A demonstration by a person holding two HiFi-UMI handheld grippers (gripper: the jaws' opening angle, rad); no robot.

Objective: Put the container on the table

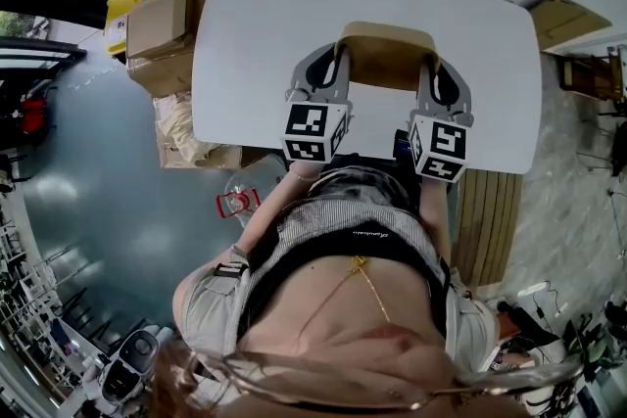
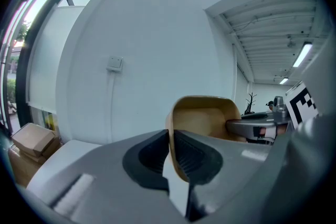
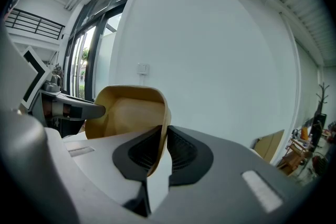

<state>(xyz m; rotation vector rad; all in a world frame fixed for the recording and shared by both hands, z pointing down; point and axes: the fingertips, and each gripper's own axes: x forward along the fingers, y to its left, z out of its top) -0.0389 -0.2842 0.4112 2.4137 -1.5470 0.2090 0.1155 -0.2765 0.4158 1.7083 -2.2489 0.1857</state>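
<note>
White counter [image 1: 257,32] fills the middle of the head view, with a grey floor [image 1: 98,173] and stacked cardboard boxes [image 1: 162,34] off its left end. The tan, open-topped container [image 1: 387,54] sits over the near-centre of that counter, carried between both tools. The left gripper [image 1: 336,64] takes its left wall and the right gripper [image 1: 432,69] its right wall. Holding it on opposite sides looks intended to keep the thin shell level and stop it swinging during set-down. The left gripper view shows that tool's ribbed fingers [image 2: 197,157] closed onto the container's rim, wall pinched between them. The right gripper view shows the same for its own fingers [image 3: 181,155] on the opposite rim. Each gripper view also looks across the hollow interior to the other tool on the far side, with a plain white wall [image 2: 147,44] and a switch plate [image 2: 115,64] behind. These details are absent from the head view. Only the head view places the container relative to the counter edges. No view shows the underside, so contact between base and counter cannot be confirmed. On that evidence the placing step is judged near its end, with release outstanding.
</note>
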